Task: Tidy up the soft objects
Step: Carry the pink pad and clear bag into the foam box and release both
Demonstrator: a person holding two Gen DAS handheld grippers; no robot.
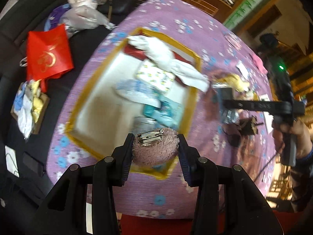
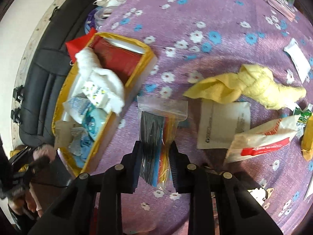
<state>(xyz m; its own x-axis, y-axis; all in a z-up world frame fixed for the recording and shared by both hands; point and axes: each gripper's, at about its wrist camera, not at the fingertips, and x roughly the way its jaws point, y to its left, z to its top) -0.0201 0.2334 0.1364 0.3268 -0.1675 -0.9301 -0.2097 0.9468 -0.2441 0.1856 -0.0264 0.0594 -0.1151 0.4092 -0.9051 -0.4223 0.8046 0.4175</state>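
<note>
My left gripper point(image 1: 155, 146) is shut on a fuzzy pink pom-pom point(image 1: 156, 152) with a metal clip, held above the near corner of a yellow-rimmed box point(image 1: 78, 105). The box holds a white towel point(image 1: 166, 56), a patterned packet point(image 1: 154, 76) and blue packets point(image 1: 164, 111). My right gripper point(image 2: 155, 156) is shut on a clear zip bag of black and coloured bands point(image 2: 156, 137) over the purple floral cloth point(image 2: 215, 19). The box point(image 2: 144, 62) lies left of it in the right wrist view. A knotted yellow cloth point(image 2: 250, 86) lies to the right.
A white paper packet point(image 2: 223, 125) and a red-and-white bag point(image 2: 260, 139) lie right of the zip bag. A red bag point(image 1: 49, 52), plastic bags point(image 1: 84, 15) and a small box of cloths point(image 1: 29, 107) sit on the dark sofa beyond the table.
</note>
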